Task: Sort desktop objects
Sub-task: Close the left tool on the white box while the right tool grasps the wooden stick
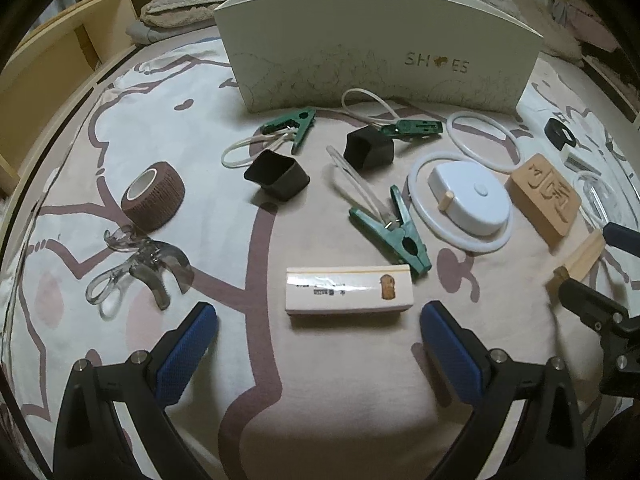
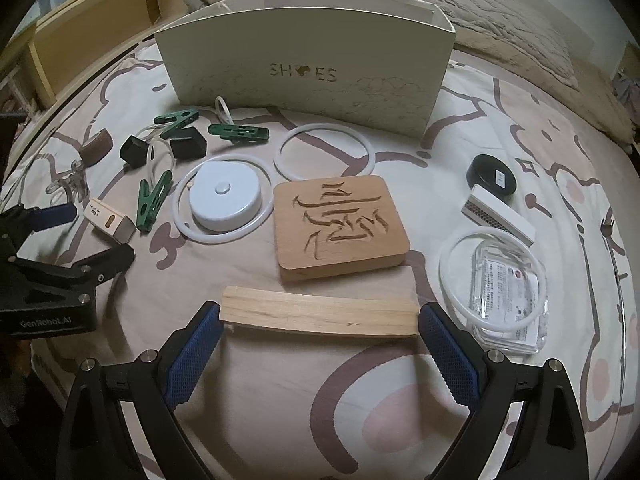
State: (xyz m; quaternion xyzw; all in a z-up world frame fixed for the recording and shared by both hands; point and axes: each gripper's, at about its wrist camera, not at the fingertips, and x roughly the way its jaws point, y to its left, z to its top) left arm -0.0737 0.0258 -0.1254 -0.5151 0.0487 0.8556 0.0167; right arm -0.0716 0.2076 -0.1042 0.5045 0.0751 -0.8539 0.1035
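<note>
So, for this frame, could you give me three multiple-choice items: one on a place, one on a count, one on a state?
1. Where does the white round device lie?
A. inside a white ring
B. in the SHOES box
C. on the carved wooden block

2. How many green clips lie on the cover?
A. two
B. three
C. five

3. How do the left gripper jaws stand?
A. shut on a clip
B. open, astride the small labelled box
C. shut on the tape roll

Answers:
1 A, as the ring runs all round the device on the cover.
2 B, as two lie near the box front and one nearer the grippers.
3 B, as the blue pads stand on either side of the box, with cover showing between the left pad and the box.
</note>
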